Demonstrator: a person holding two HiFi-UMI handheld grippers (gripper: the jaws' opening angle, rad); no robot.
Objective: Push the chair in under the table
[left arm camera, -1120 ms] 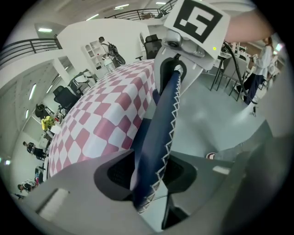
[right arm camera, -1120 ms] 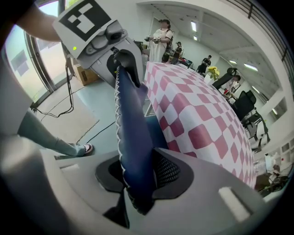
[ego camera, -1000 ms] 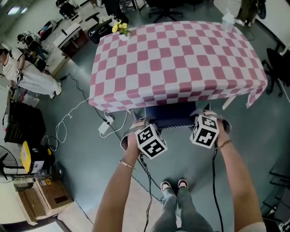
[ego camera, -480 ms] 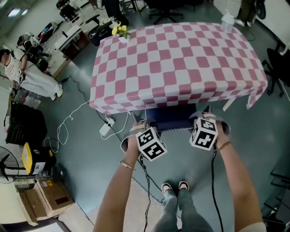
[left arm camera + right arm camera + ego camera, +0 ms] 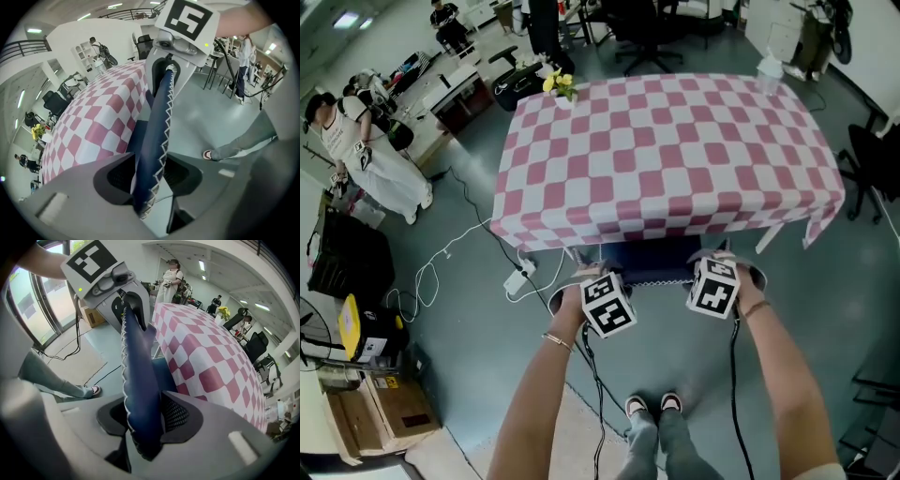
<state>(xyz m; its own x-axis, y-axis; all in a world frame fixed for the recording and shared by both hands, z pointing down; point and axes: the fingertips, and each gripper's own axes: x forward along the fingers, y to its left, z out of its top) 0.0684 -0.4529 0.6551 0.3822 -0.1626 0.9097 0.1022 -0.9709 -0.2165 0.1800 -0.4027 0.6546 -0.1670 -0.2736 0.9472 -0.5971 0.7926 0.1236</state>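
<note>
The chair's dark blue backrest (image 5: 661,258), edged with white zigzag stitching, stands at the near edge of the table (image 5: 666,150) with its pink-and-white checked cloth; the seat is hidden under the cloth. My left gripper (image 5: 592,274) sits over the backrest's left end and my right gripper (image 5: 719,258) over its right end, both pointing steeply down. In the left gripper view the backrest (image 5: 157,126) runs between the jaws of the left gripper (image 5: 149,176), whose pads lie against it while the jaws are opening. The right gripper (image 5: 140,420) likewise has the backrest (image 5: 136,371) filling its opening jaws.
A person (image 5: 356,141) stands at the far left beside desks. A power strip and cables (image 5: 517,278) lie on the floor left of the chair. Yellow flowers (image 5: 560,84) stand on the table's far left corner. Office chairs (image 5: 642,23) stand beyond the table. Cardboard boxes (image 5: 384,412) sit at lower left.
The head view has tipped up a little, so the table sits lower in the picture. Both grippers stay on the backrest's top edge, barely moved.
</note>
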